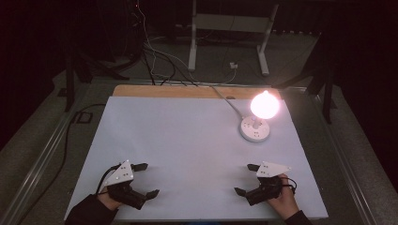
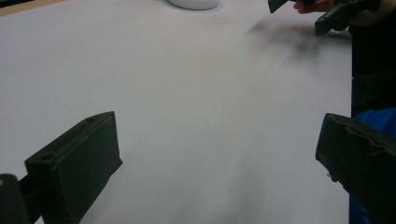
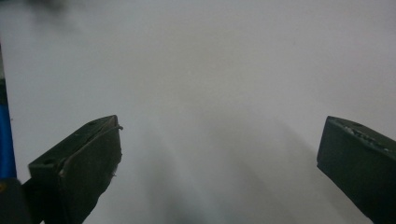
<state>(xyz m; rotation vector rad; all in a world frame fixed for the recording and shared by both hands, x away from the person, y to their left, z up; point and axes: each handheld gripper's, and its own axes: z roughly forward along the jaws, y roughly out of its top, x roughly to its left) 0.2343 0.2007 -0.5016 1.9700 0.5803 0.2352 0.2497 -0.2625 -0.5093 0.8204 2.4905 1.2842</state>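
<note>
High view: lit lamp well beyond the right tool, both tools gaping

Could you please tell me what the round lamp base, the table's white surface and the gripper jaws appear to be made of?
Lamp base: probably glossy white plastic, smooth and moulded with small marks on top. White surface: matte, paper-like or laminate sheet laid over a wooden board, whose tan edge shows beyond it. Left gripper jaws: matte black, likely plastic or rubber, with scuffed edges.
</note>
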